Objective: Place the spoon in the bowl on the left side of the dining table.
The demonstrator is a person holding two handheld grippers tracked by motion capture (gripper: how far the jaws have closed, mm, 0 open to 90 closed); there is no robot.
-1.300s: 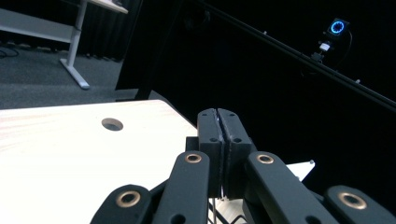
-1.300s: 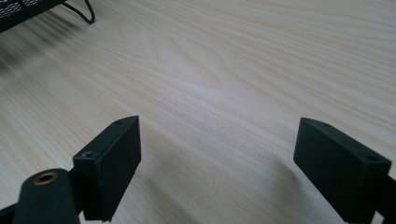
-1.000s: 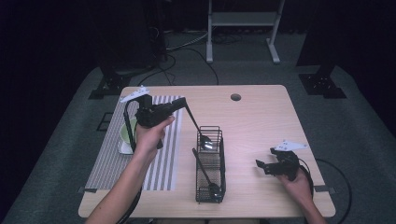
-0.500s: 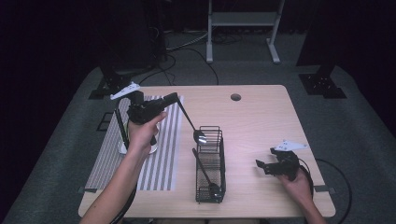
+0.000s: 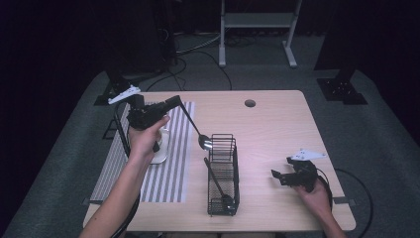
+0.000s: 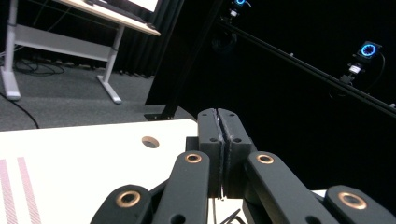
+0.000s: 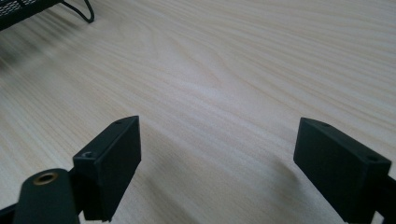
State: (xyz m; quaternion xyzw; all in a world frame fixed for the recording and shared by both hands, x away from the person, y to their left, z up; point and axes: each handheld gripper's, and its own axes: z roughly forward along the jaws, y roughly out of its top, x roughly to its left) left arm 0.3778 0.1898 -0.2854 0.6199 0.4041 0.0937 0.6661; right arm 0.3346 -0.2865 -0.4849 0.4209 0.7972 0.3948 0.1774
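One spoon (image 5: 192, 125) clamped by its handle in left hand-held gripper (image 5: 174, 102) | long axis slants down-right, bowl at wire basket (image 5: 224, 174) far rim, mid-table (image 5: 277, 124) | right hand-held gripper (image 5: 275, 174) wide open, empty, near-right.

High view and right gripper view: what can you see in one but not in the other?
High view alone: the left gripper shut on a spoon, its bowl beside the far end of the wire basket; another utensil lying in the basket; a striped mat and a white cup. Right gripper view alone: a close look along the right gripper, its jaws wide apart with nothing between them, over wood grain. Both: the wooden table and a bit of the basket.
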